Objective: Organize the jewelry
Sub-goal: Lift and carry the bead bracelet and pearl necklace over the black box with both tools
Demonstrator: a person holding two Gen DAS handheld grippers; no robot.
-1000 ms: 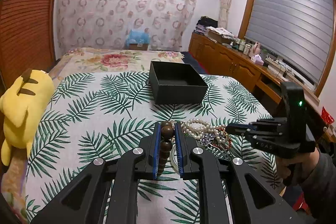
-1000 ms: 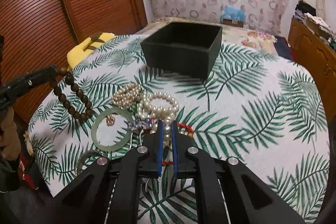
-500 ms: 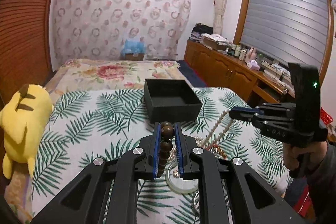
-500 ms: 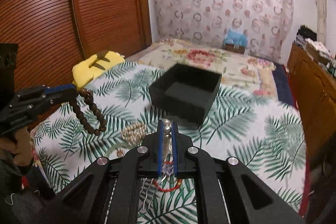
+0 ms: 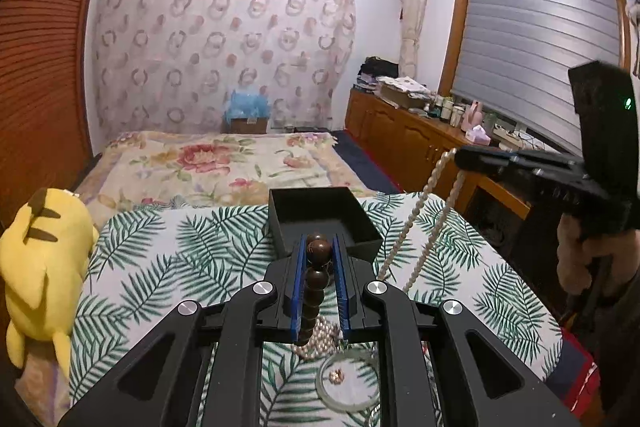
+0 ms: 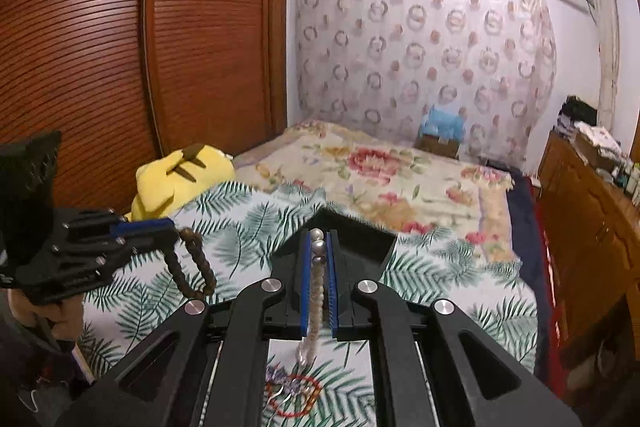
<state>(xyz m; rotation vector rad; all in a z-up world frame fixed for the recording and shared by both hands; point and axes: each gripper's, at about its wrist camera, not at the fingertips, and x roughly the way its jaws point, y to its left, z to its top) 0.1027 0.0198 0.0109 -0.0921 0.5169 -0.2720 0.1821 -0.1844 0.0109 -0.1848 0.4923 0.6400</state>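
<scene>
My left gripper [image 5: 319, 247] is shut on a brown wooden bead bracelet [image 5: 317, 273], held above the palm-leaf cloth; it also hangs from that gripper in the right wrist view [image 6: 191, 263]. My right gripper [image 6: 318, 243] is shut on a long pearl necklace [image 6: 316, 287], which hangs as two strands in the left wrist view [image 5: 424, 223]. The open black box [image 5: 320, 219] sits just ahead of both grippers. Below lie a pale jade bangle [image 5: 346, 381], a heap of pearls [image 5: 320, 339] and a red cord bracelet [image 6: 296, 393].
A yellow plush toy [image 5: 40, 267] lies at the cloth's left edge. A floral blanket [image 5: 216, 163] covers the bed beyond the box. A wooden sideboard [image 5: 416, 143] runs along the right wall, and a brown slatted wardrobe [image 6: 100, 59] stands on the left.
Both grippers have risen from the jewelry pile with their pieces. The pearl necklace has lifted off the cloth and hangs stretched. The box now sits closer ahead.
</scene>
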